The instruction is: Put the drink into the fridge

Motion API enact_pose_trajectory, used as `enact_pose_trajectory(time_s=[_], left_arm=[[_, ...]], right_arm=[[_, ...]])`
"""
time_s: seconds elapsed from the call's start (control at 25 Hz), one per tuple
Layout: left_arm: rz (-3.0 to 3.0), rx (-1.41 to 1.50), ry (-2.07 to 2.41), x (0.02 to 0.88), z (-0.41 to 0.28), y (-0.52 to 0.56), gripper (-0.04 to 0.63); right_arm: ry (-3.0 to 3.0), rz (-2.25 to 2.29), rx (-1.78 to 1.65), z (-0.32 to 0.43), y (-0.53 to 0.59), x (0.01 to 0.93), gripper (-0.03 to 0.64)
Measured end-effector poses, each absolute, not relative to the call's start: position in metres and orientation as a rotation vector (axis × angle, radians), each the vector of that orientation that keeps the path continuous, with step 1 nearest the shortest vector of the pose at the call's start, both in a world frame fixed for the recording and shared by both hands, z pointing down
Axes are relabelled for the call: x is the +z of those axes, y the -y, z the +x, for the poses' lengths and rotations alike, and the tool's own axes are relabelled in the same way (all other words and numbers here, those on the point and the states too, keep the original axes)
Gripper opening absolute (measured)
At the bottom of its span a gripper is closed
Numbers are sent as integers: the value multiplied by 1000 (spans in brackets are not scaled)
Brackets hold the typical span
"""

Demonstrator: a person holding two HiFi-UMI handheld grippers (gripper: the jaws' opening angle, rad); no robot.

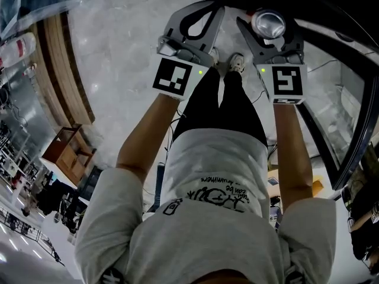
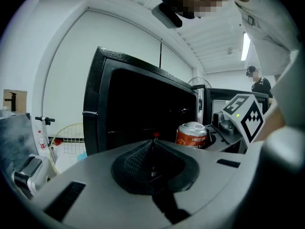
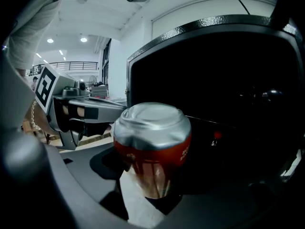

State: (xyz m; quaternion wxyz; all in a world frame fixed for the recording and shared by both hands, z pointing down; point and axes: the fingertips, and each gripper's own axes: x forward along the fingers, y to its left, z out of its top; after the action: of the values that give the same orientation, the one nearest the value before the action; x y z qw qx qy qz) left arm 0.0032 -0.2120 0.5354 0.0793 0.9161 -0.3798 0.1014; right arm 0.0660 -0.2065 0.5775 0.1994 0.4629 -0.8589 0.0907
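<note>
The drink is a red can with a silver top (image 1: 267, 23). My right gripper (image 1: 269, 28) is shut on it, its jaws against the can's sides. In the right gripper view the can (image 3: 152, 137) stands upright between the jaws, just in front of the black fridge (image 3: 228, 80). My left gripper (image 1: 201, 10) is level with the right one, to its left, with its jaws together and nothing in them. In the left gripper view the pads (image 2: 152, 149) meet. Beyond them are the can (image 2: 192, 135) and the dark front of the fridge (image 2: 138, 109).
Pale marble floor (image 1: 124, 70) lies below, with the person's shoes (image 1: 228, 64) near the grippers. A wooden stand (image 1: 68, 149) is at the left. In the left gripper view a wire rack (image 2: 66, 137) stands left of the fridge and another person (image 2: 259, 82) is far right.
</note>
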Motion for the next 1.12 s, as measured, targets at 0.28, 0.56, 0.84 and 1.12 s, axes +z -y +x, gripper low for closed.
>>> enact_pose_trajectory(time_s=[0.28, 0.56, 0.84, 1.12], left_arm=[[2741, 301, 1156, 552, 6, 228, 21], [2717, 298, 1166, 567, 4, 237, 21], [2704, 273, 1189, 581, 6, 248, 21], [2752, 284, 1189, 587, 13, 256, 21]], right_arm=[[2396, 1294, 243, 63, 229, 600, 341], [2389, 1293, 260, 61, 247, 626, 341], [2379, 1294, 235, 64, 260, 644, 341], [2367, 1309, 250, 66, 280, 657, 341]])
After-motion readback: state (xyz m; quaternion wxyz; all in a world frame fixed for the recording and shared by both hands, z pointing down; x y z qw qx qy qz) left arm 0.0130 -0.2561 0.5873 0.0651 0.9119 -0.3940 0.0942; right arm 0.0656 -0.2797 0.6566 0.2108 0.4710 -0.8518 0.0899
